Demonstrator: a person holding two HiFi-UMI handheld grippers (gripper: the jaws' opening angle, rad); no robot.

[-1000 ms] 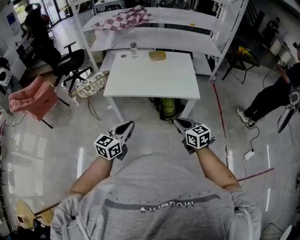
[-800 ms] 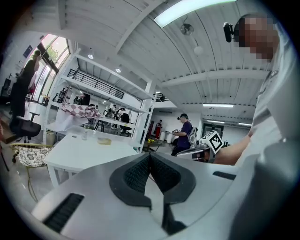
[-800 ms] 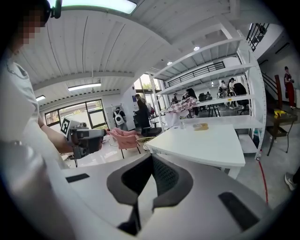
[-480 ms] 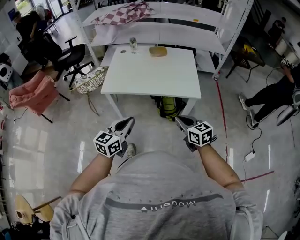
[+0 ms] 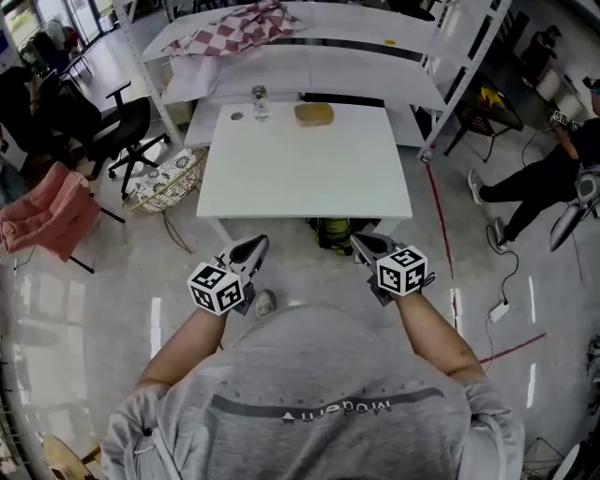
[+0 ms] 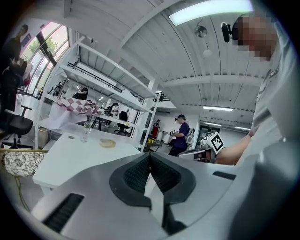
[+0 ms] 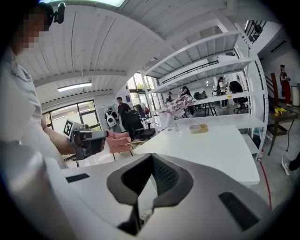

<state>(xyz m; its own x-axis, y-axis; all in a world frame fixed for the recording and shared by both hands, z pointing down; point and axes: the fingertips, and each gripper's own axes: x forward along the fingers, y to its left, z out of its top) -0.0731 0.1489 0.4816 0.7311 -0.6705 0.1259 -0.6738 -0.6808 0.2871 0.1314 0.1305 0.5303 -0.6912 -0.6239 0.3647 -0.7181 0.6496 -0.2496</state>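
Observation:
Both grippers are held low in front of the person's body, short of a white table. My left gripper is shut with nothing between its pads. So is my right gripper, which stands nearest the table's front edge. At the table's far end stand a small clear jar, a round lid and a flat yellow block. The left gripper view shows its shut jaws, the table, the jar and the yellow block. The same table and block appear in the right gripper view.
A white shelf rack stands behind the table, with a checked cloth on it. A black office chair, a woven basket and a pink chair stand on the left. A green bag lies under the table. A person stands at right.
The person has stepped forward, so the table is nearer and larger in all views. Both grippers stay shut and keep their stance before the body.

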